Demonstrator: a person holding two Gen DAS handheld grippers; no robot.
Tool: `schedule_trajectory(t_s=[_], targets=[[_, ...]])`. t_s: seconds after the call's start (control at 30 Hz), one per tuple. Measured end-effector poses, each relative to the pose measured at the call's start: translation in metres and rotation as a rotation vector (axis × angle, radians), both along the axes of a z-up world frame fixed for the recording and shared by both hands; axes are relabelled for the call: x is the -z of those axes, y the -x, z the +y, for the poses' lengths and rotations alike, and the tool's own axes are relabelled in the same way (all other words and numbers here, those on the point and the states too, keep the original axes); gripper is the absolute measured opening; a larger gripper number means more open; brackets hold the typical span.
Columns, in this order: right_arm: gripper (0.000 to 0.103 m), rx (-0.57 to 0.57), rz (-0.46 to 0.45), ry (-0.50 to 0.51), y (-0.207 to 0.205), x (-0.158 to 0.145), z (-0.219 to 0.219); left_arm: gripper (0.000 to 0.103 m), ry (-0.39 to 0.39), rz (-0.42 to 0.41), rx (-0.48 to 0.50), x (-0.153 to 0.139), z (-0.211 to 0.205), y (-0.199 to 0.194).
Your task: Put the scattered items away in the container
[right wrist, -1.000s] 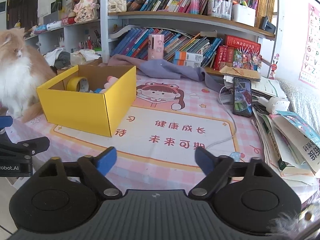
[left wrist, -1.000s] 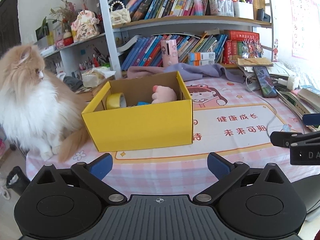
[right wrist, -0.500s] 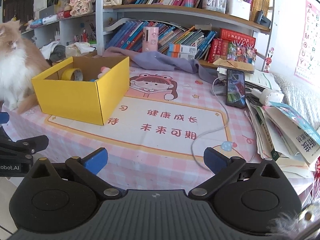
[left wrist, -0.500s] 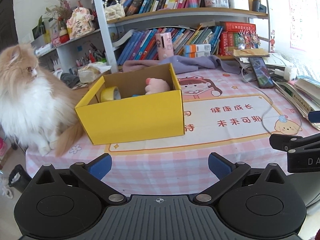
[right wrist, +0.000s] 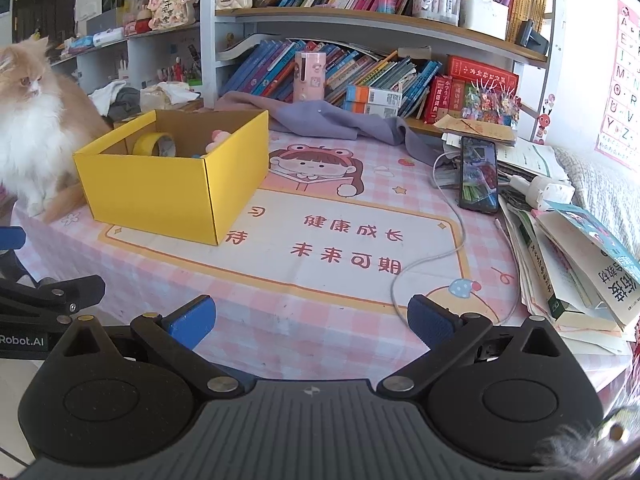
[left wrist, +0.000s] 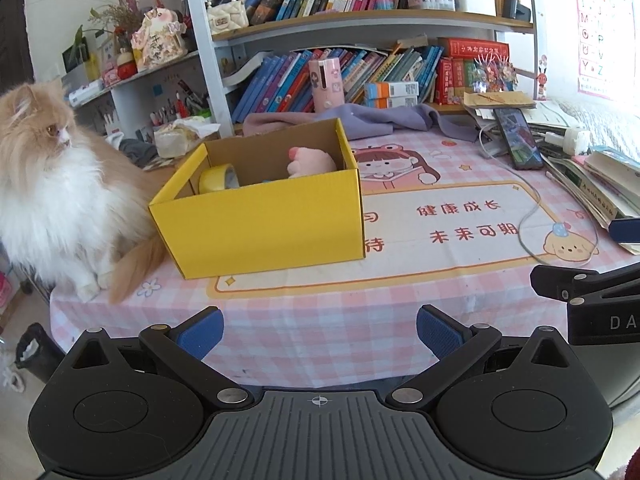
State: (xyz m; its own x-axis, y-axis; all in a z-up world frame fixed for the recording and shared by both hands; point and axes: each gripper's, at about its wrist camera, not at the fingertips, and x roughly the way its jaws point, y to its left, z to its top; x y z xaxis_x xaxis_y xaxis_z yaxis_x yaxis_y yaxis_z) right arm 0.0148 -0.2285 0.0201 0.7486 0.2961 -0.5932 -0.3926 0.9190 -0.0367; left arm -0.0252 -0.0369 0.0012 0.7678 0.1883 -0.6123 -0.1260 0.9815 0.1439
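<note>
Two items sit inside the yellow cardboard box on the tabletop: a stiff, light yellow tape roll, best pinched across its rim; a soft pink plush toy, squeezable anywhere; left tool and right tool both gape empty.

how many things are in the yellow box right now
3 visible in the yellow box: a yellow tape roll at its left end, a pink plush toy toward the right, something blue barely peeking between them. More may be hidden.
</note>
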Motion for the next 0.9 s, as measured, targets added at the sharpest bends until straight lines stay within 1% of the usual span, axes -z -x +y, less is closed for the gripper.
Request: schedule_trajectory(t_s=[0.9], targets=[[0.103, -0.011, -0.005, -0.001, 0.0010, -0.0022, 0.0015, 0.103, 0.008, 0.006, 0.009, -0.0003, 0.0004, 0.0004]])
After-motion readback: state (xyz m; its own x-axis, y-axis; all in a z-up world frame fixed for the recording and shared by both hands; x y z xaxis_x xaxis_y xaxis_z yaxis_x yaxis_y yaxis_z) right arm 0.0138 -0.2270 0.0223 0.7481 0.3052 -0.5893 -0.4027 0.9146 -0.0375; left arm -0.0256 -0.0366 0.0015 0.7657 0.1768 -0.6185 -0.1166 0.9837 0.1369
